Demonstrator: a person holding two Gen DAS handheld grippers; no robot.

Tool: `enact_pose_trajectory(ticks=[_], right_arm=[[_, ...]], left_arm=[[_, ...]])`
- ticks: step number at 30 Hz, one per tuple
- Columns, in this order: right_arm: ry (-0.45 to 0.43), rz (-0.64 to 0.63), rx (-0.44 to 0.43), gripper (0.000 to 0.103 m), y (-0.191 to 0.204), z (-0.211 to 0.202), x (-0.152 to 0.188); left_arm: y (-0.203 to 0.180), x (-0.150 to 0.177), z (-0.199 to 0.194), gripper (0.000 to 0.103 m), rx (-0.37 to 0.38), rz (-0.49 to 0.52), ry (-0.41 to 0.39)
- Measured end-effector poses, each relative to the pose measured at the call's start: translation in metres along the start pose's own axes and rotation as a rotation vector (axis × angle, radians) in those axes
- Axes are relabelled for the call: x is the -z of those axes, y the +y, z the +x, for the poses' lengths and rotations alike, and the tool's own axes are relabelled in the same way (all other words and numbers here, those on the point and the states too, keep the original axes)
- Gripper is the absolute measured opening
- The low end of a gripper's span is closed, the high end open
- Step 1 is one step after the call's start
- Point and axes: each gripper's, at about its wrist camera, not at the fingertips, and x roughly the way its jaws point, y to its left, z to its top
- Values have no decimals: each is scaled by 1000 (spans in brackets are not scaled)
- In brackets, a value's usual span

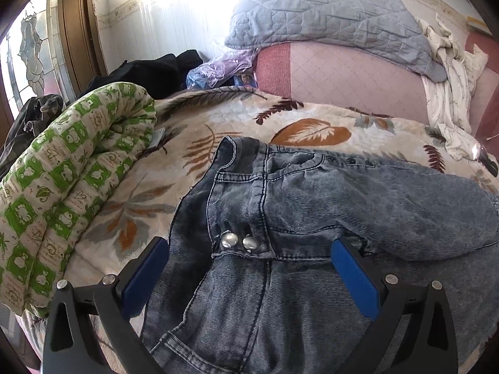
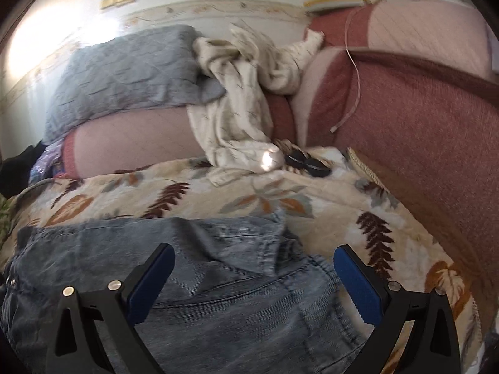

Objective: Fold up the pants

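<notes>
- Left claw: spread wide, holding nothing; jeans lie between and ahead of its fingers on the bed.
- Left view only: two metal buttons at the jeans' waistband, directly between the claw's fingers; green-patterned rolled quilt to its left; dark clothing and a window beyond that.
- Right claw: spread wide, empty, over the jeans.
- Right view only: red cushion to its right; black round object ahead, blurred.
- Both views: leaf-print blanket, grey quilted pillow, crumpled white cloth, white wall.
</notes>
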Motion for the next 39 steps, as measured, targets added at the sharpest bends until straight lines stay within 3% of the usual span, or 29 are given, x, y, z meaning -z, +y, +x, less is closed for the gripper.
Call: enact_pose_trajectory(ticks=[5,9,15,21,26,29,32,35,37,39], right_arm=[[52,74,-3,103,-40,46,-28],[105,116,-79,103,-53,77,-43],[175,114,-109,103,-60,119,-58],[277,136,-184,103,-58,121,-54],[313,170,-246,102,-58,109,-50],[367,207,-257,95,-62,111,-38],[428,303,-325,90,-70,122,-25],[461,345,-363,79,-70,130,-17],[467,369,-376,66,-70,134,-13],[459,395,-385,62,-71,139,-10]], left_arm=[[6,-3,10,103,12,-14,24],[12,-6,19,103,18,-34,51],[19,-13,26,103,13,-46,59],[28,-20,30,103,20,-70,42],[51,-31,27,103,-18,-109,2],[67,-37,28,103,-31,-146,3],[81,-37,26,103,-54,-175,1],[87,-36,25,103,-55,-190,12],[87,-37,23,103,-46,-189,25],[86,-37,21,103,-39,-180,34]])
